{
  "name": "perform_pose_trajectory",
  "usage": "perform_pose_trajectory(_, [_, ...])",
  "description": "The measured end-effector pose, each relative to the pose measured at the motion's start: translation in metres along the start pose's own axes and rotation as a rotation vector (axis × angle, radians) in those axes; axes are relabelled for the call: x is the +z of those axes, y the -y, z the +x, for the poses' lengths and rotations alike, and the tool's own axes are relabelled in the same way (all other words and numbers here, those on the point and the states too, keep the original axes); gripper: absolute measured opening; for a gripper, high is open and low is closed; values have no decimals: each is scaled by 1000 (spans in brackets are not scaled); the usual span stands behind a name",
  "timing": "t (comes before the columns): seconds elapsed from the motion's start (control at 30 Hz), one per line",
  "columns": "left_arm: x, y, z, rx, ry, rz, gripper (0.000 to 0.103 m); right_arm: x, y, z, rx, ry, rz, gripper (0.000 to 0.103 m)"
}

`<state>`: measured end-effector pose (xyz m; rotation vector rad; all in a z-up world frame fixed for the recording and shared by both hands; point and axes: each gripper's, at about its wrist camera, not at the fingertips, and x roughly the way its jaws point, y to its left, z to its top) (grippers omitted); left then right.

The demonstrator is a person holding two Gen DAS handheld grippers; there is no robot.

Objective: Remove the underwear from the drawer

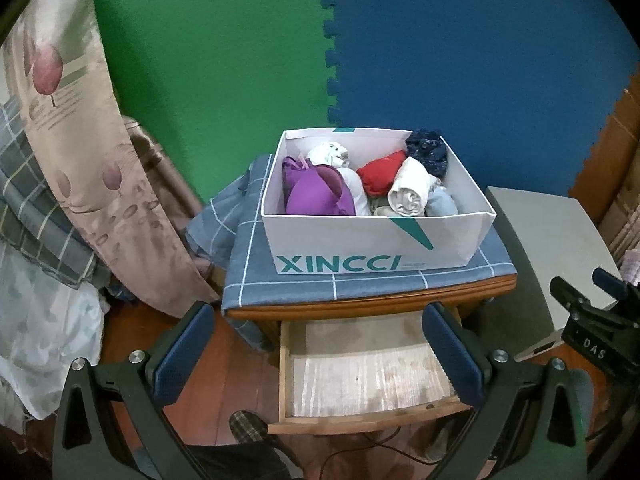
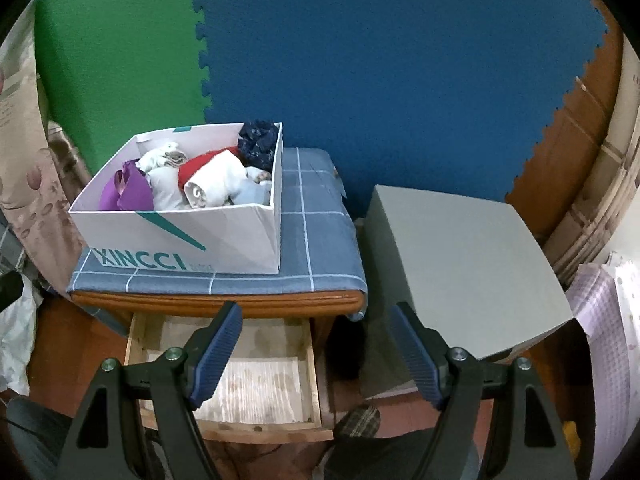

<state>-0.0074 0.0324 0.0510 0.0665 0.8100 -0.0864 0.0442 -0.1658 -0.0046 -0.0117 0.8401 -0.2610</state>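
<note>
Drawer point(image 1: 360, 376): standing pulled out, showing bare liner only. Underwear point(image 1: 408, 192): sitting rolled in box point(image 1: 372, 240) on nightstand top, at 12 o'clock from left gripper point(image 1: 320, 356), 10 o'clock from right gripper point(image 2: 316, 360); white roll's long axis is running 1-to-7 o'clock, open end facing the cameras. Both jaws are gaping wide, holding nothing. Left is judged nearer
</note>
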Motion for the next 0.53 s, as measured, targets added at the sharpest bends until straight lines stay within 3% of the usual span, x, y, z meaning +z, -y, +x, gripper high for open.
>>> perform_pose_trajectory(0.53, [0, 4, -3, -6, 4, 9, 103, 1, -9, -7, 9, 16, -38, 79])
